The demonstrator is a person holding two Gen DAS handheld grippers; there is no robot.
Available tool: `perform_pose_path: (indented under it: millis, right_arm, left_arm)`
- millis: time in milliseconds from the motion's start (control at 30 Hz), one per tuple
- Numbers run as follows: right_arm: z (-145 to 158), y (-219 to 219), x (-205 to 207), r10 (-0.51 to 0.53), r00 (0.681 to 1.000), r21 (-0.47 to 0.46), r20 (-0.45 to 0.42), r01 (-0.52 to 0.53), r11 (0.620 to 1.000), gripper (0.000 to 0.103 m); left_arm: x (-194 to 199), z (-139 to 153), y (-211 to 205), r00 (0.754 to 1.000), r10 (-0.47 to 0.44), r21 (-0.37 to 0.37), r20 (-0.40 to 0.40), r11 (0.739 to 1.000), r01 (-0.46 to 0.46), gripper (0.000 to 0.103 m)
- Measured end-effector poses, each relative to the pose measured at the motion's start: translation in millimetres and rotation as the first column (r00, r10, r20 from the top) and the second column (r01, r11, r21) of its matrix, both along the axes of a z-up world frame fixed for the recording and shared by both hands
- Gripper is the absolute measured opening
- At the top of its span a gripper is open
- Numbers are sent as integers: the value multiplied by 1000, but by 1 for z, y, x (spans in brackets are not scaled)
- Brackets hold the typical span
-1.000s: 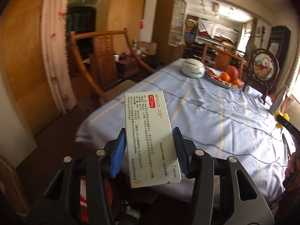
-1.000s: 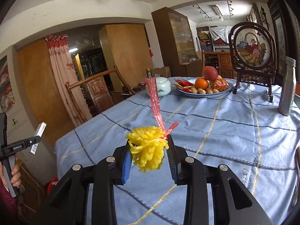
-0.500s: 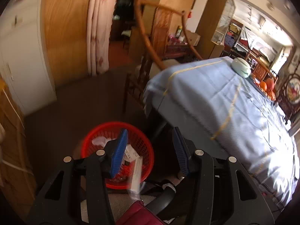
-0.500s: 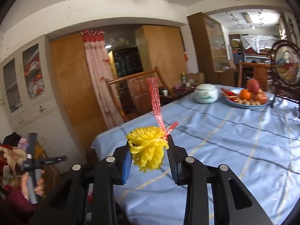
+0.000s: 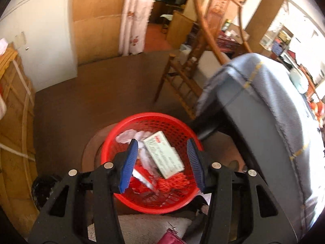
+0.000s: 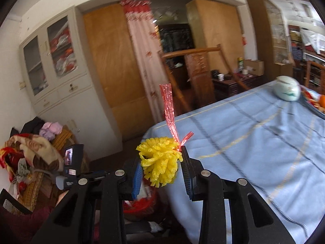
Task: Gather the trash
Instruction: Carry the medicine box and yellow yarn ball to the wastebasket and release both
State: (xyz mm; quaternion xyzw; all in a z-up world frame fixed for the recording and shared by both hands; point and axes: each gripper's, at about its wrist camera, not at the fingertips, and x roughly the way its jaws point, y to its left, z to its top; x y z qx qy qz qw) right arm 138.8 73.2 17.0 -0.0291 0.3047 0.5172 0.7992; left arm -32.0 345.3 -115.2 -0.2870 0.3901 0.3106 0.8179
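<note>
The white medicine box (image 5: 163, 154) lies in the red mesh basket (image 5: 174, 122) on the floor, on top of crumpled white paper (image 5: 130, 135) and orange netting (image 5: 172, 183), near the basket's middle. Above it the left gripper (image 5: 162, 164) hangs with its jaws apart and nothing between them. The right gripper (image 6: 162, 172) is clamped on a yellow foam net (image 6: 160, 158) with a red plastic strip (image 6: 169, 109) sticking up, just off the near corner of the table (image 6: 254, 142) with its blue cloth. A wooden chair (image 5: 193, 65) stands at the table's end.
</note>
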Motion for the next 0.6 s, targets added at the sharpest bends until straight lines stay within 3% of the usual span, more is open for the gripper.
perform_pose_path:
  millis: [200,367,600]
  right_arm:
    - [-23,78,-10,136,989,-46,-61,-139,989,34]
    - [-41,130,-21,212,971,-81,-107,-221,972,34]
    - [-58,175,-34,273,956,-126,-106,-285,950,34]
  left_arm:
    - [-6,-5,19,988,147,18,-52,989,-146,58]
    - [-7,-10,23,981,173,46,-85,984,-170,58]
    - [-2,-16,26,968,222,129,-119,970,-206,62]
